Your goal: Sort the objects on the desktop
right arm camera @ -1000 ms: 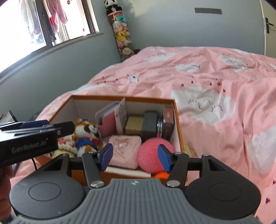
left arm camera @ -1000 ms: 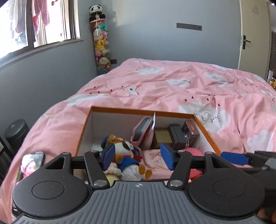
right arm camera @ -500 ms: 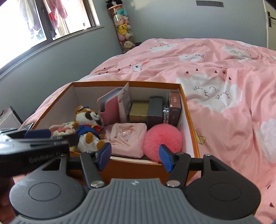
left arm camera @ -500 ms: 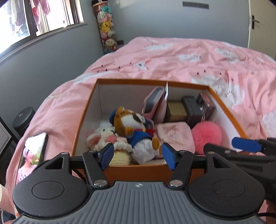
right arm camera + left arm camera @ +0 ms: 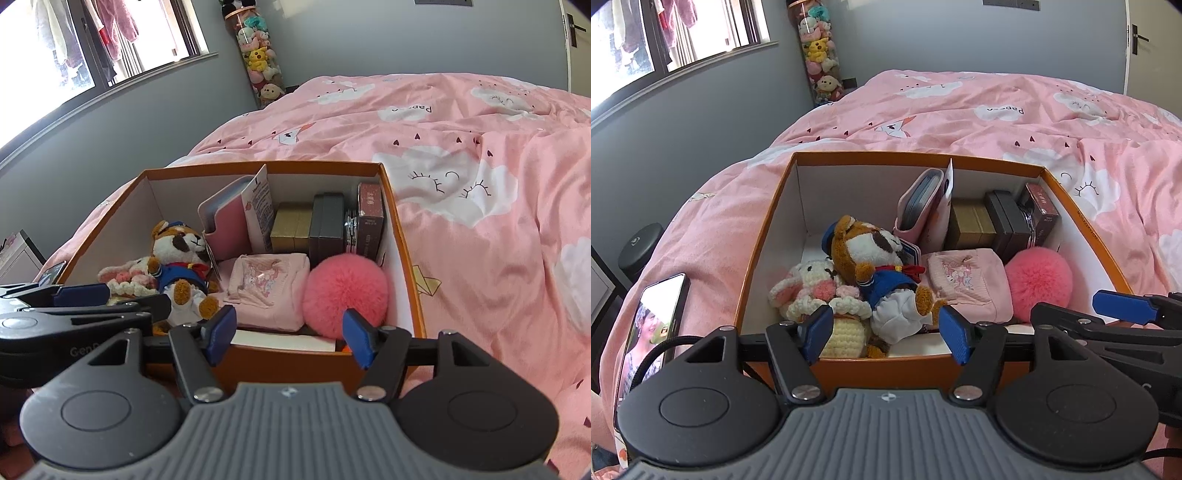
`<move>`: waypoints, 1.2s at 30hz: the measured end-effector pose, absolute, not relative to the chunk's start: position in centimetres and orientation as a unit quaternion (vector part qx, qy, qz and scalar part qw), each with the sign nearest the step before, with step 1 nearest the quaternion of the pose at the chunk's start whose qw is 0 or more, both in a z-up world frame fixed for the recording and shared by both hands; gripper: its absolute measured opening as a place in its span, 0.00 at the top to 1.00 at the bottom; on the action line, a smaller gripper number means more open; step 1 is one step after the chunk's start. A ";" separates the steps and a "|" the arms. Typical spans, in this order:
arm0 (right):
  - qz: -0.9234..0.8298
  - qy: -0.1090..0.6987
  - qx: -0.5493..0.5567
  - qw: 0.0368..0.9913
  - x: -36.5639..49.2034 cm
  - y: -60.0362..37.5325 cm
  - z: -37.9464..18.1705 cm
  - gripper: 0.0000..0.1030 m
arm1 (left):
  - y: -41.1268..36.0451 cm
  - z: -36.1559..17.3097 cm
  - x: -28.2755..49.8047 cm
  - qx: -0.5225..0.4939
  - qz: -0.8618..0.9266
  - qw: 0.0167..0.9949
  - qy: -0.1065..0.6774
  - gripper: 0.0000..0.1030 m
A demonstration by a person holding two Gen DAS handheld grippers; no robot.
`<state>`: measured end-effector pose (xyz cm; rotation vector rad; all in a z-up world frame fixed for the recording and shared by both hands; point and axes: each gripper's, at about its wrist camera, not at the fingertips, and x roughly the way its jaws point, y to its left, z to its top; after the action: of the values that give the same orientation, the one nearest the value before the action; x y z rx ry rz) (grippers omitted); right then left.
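While both hovered over the rigid orange cardboard box (image 5: 764,236) | left claw (image 5: 882,334) gaped empty | right claw (image 5: 288,334) was opening, empty | fluffy round pink pompom (image 5: 345,293) inside

Orange box (image 5: 768,236) — matt card, white inside. Pompom (image 5: 1038,277) — fluffy pink fur; crocheted bunny (image 5: 809,291) — knitted yarn. Quilt (image 5: 997,110) — soft printed cloth; phone (image 5: 653,325) — glossy screen.

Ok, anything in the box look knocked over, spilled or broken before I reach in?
Nothing looks damaged or spilled. The plush dog lies tipped across the crochet bunny in the box, and a card leans askew on the pink case. Both grippers hover empty at the near rim.
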<state>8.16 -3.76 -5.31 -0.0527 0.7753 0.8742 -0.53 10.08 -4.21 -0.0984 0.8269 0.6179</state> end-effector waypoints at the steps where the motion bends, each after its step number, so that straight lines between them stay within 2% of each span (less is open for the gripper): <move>1: 0.412 0.367 -0.025 0.834 8.2 -3.8 -5.4 0.35 | 10.1 -4.3 -0.5 -0.046 0.295 0.869 0.395 0.28; 36: 0.402 0.377 -0.038 0.833 8.3 -3.5 -5.6 0.32 | 10.3 -4.7 -0.2 -0.050 0.297 0.862 0.408 0.26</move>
<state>8.31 -3.54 -5.56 -0.0801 0.8000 0.8528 -0.16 10.30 -4.74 -0.1056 0.8549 0.6235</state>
